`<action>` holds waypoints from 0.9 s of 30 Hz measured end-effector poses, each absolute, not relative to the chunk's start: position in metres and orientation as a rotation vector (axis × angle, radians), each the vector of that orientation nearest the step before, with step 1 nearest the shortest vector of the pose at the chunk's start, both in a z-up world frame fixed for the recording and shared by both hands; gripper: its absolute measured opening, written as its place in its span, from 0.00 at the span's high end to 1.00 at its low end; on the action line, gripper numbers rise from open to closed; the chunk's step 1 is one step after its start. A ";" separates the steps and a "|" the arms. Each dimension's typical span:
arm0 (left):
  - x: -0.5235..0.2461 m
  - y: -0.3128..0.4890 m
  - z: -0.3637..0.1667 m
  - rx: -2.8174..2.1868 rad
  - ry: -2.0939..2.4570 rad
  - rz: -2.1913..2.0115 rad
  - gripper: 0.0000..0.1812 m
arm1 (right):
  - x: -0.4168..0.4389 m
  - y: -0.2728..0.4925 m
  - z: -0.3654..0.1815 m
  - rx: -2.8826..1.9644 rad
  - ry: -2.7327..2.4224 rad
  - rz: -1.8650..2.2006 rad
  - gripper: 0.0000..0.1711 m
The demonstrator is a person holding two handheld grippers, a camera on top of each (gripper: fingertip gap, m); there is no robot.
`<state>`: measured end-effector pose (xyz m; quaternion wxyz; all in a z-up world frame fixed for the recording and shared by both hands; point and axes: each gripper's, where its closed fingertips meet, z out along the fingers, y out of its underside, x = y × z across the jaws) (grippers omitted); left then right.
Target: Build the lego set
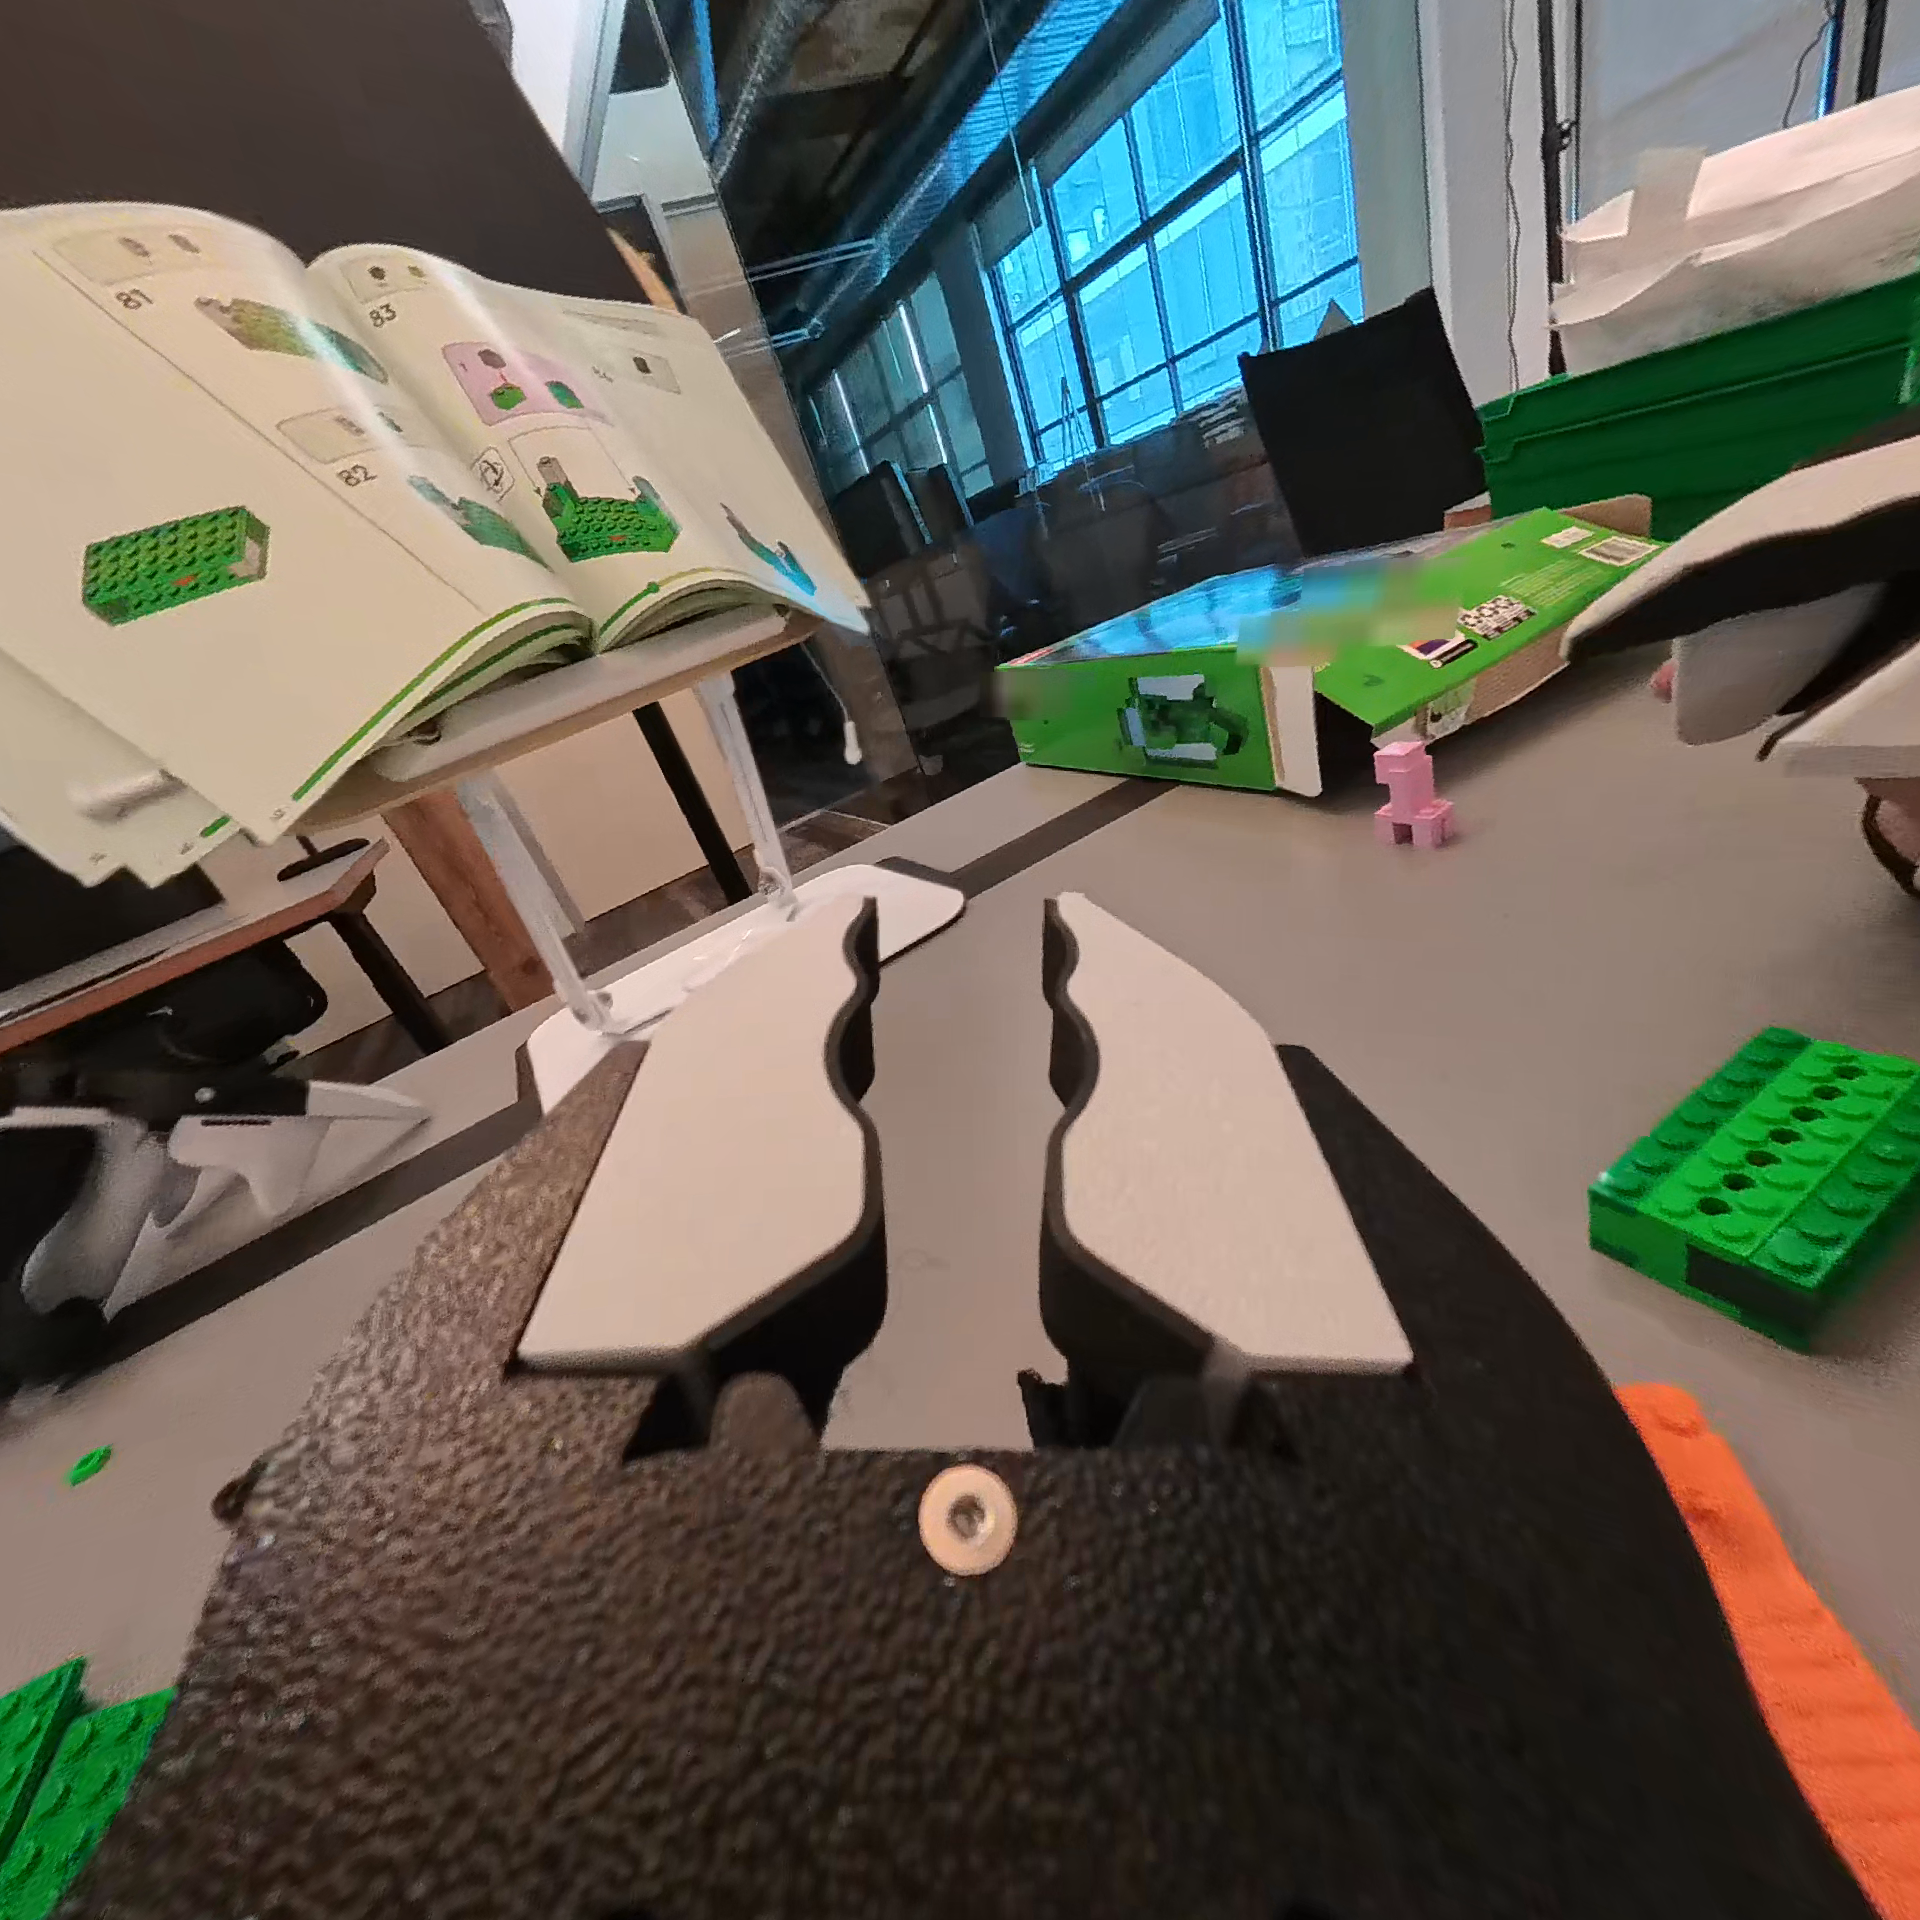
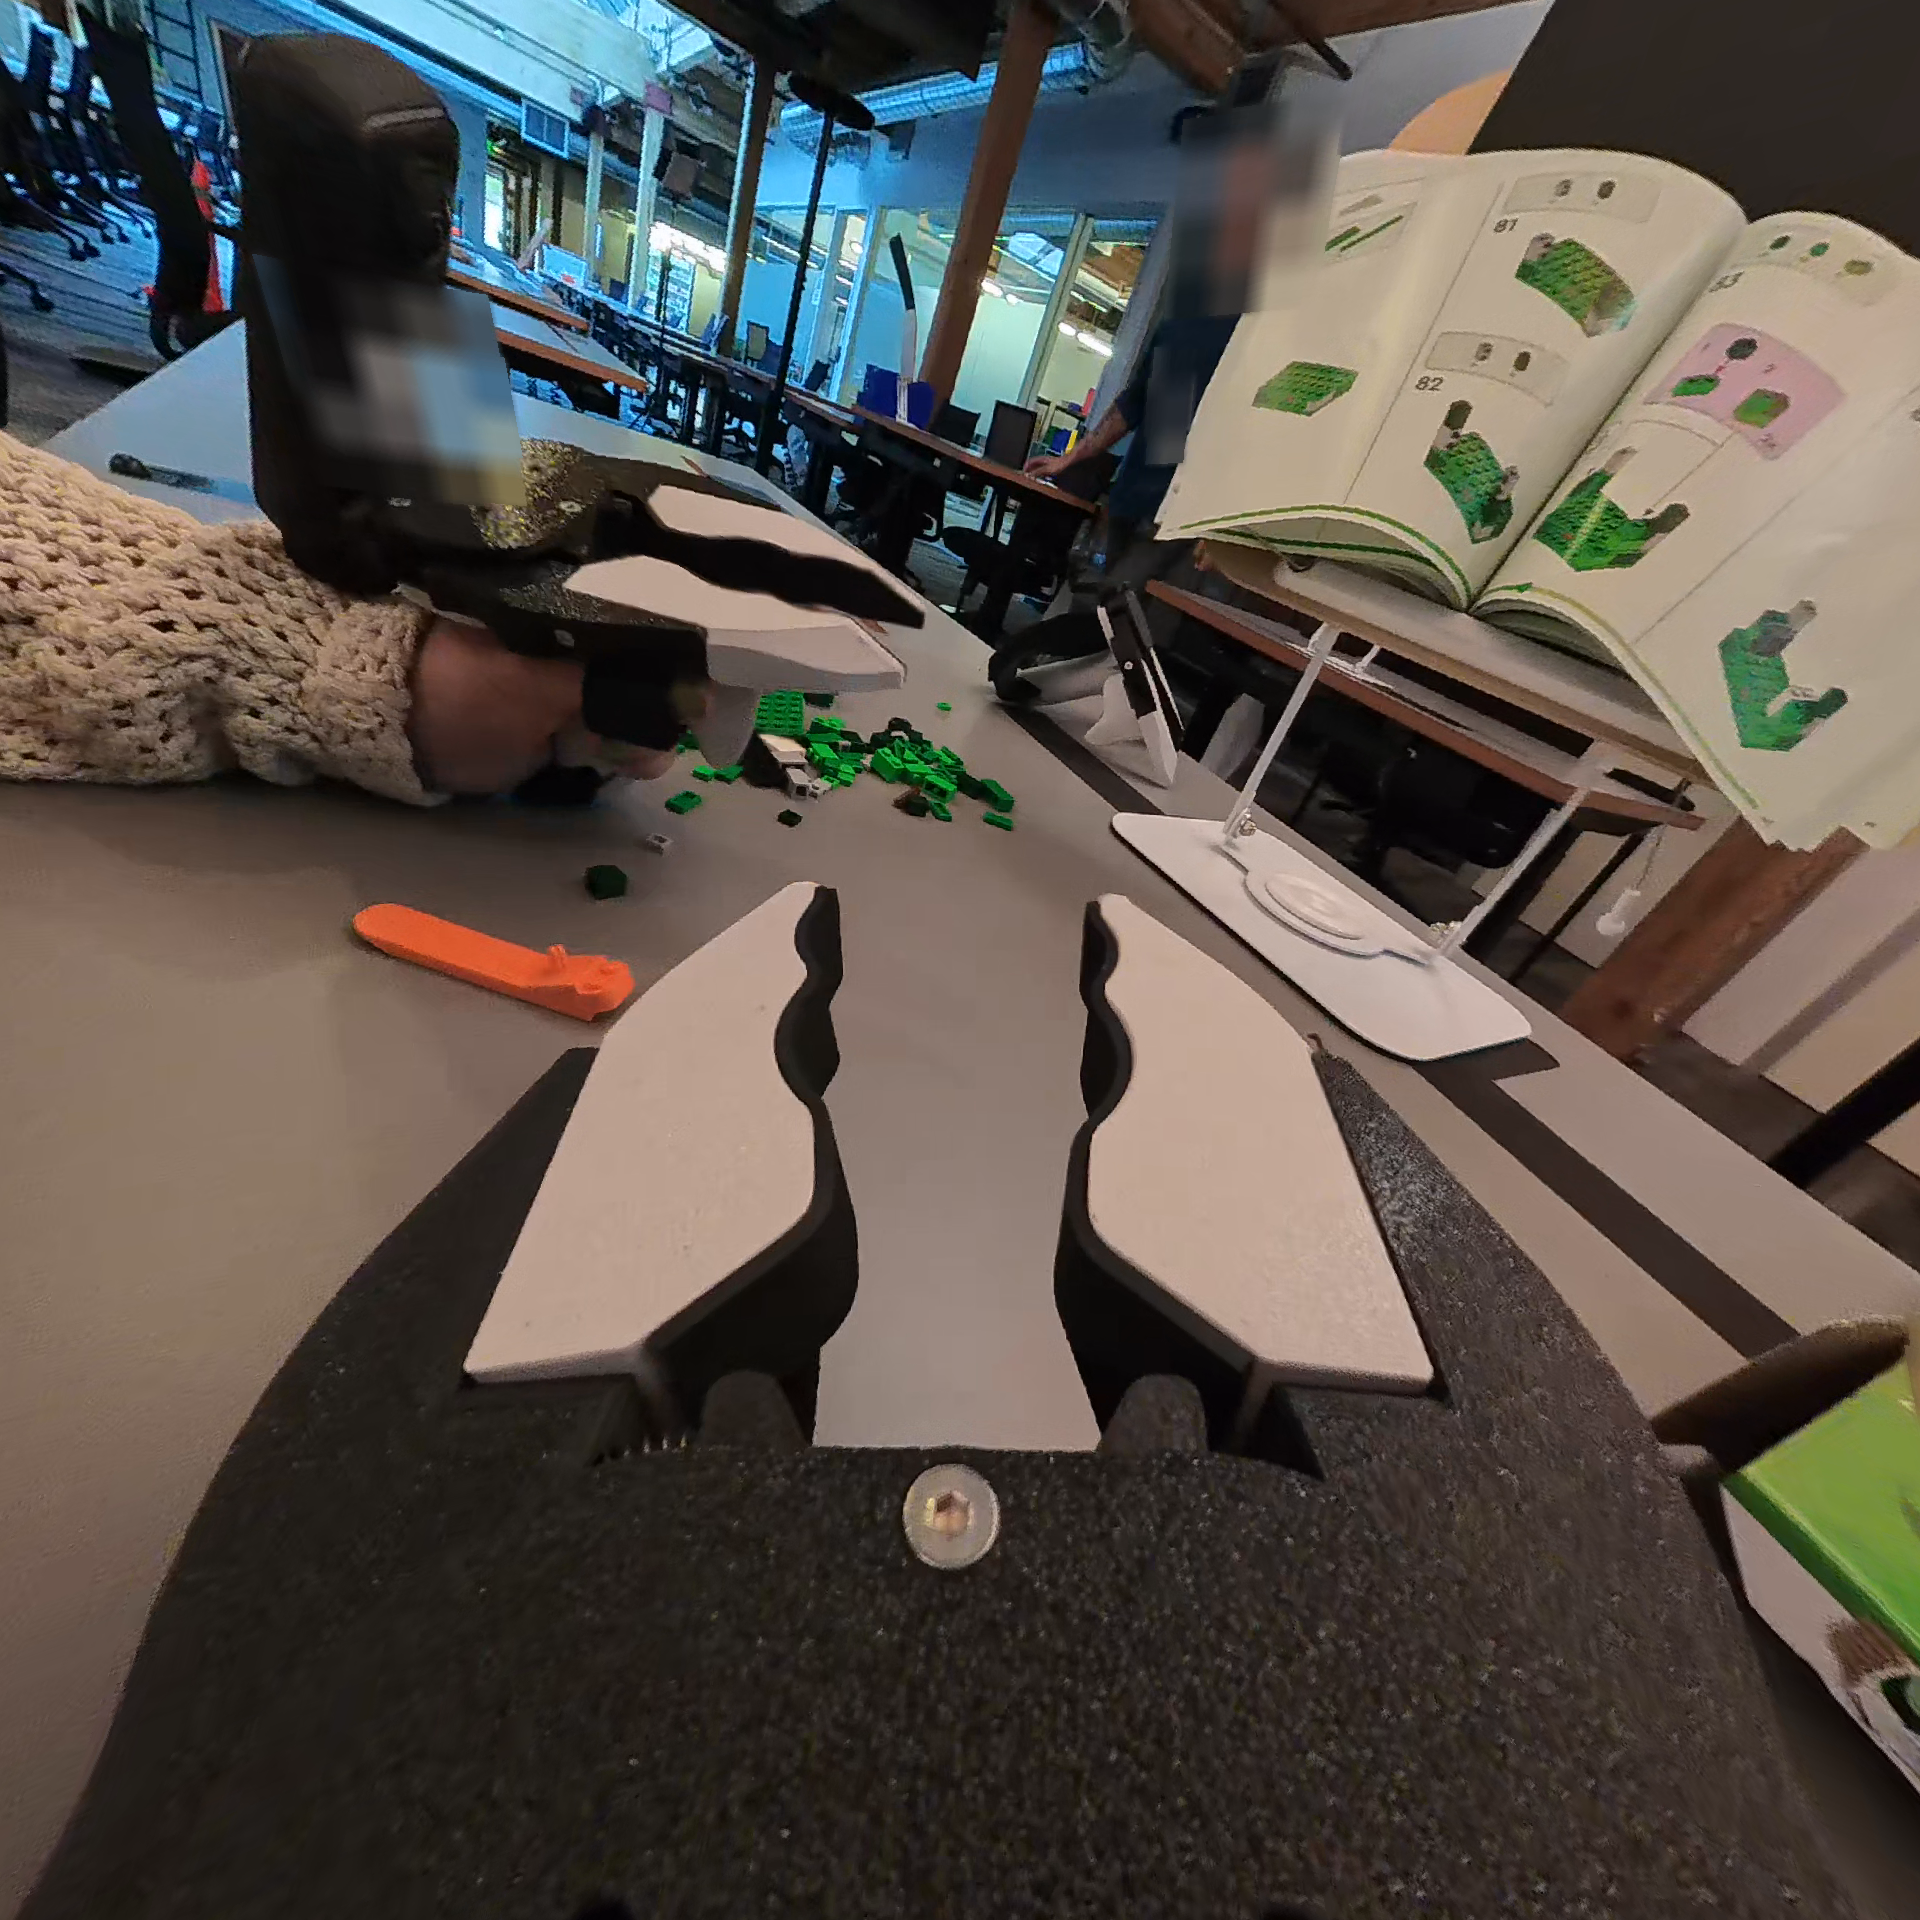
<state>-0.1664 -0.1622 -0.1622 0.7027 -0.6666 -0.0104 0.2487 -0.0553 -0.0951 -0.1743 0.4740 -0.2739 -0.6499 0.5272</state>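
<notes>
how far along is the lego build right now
Done: a green studded block stands assembled on the table. In hand: nothing; left gripper and right gripper are both open and empty. Left: the loose green pieces remain scattered.

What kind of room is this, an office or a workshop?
Probably an open-plan office or shared workspace. Long rows of desks with office chairs run far back, big grid windows line one wall, and ductwork hangs exposed under the ceiling.

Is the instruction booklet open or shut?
Open: the instruction booklet lies spread on its stand, facing pages of build steps showing.
</notes>
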 end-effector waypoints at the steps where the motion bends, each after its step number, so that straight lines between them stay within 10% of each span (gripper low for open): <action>1: -0.165 -0.160 -0.163 -1.486 -0.009 0.562 0.84 | -0.055 -0.096 -0.174 -0.663 -1.594 1.291 0.75; 27: -0.082 -0.154 -0.190 -1.584 0.447 0.524 0.90 | -0.044 -0.091 -0.170 -0.671 -1.544 1.253 0.84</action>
